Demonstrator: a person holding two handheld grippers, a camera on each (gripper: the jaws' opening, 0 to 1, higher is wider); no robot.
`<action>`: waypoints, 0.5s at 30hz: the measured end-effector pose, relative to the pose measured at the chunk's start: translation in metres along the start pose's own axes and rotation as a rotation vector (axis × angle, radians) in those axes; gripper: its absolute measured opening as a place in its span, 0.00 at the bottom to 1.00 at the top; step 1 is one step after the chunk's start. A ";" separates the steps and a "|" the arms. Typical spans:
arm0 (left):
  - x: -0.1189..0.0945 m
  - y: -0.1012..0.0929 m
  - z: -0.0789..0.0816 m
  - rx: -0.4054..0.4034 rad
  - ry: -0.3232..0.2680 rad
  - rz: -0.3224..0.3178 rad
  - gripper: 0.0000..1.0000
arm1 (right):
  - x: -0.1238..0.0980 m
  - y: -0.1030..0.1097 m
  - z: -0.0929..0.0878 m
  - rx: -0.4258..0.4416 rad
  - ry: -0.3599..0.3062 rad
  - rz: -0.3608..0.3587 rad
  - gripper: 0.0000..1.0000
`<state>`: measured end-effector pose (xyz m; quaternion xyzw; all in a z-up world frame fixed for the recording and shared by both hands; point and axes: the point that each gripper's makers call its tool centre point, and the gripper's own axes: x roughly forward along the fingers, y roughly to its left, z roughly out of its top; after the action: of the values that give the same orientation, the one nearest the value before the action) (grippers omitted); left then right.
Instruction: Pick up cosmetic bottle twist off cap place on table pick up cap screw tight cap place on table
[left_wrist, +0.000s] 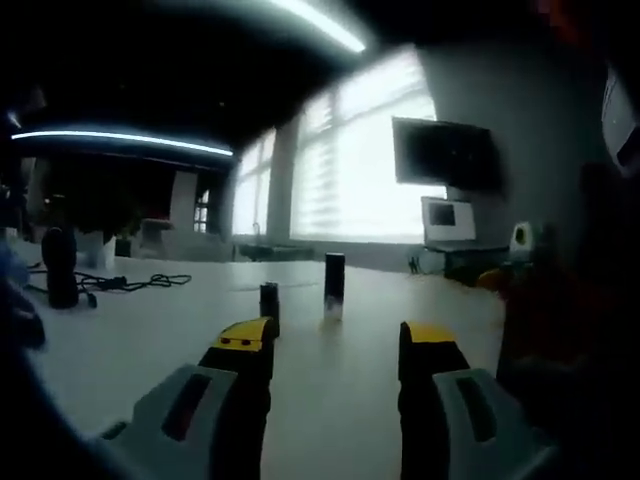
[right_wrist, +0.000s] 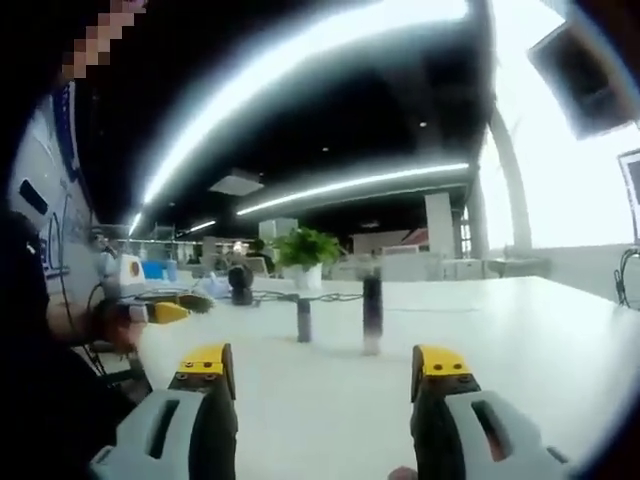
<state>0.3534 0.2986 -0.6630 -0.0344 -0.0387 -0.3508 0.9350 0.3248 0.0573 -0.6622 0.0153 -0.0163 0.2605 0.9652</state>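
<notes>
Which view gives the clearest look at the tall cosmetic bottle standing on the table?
The left gripper view: the cosmetic bottle stands upright on the white table, sharp against the bright window, with its pale base readable. In the right gripper view the same bottle is upright too, but dimmer and more blurred.

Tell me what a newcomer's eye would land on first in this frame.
Two dark upright items on the white table: a taller cosmetic bottle and, apart from it, a shorter cap, both ahead of the open right tongs. In the left gripper view the left tongs are also open, facing bright windows.
</notes>
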 end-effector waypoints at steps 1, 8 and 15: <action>-0.001 0.001 0.002 -0.005 -0.007 0.005 0.40 | -0.001 -0.001 0.000 -0.002 0.000 -0.001 0.67; -0.008 0.000 0.010 0.020 -0.023 0.007 0.41 | -0.006 -0.005 0.004 -0.010 -0.014 -0.014 0.68; -0.008 -0.001 0.010 0.003 -0.030 0.004 0.41 | -0.012 -0.008 0.011 -0.023 -0.023 -0.026 0.69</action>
<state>0.3462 0.3045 -0.6533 -0.0384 -0.0533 -0.3481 0.9352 0.3182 0.0440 -0.6522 0.0072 -0.0302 0.2475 0.9684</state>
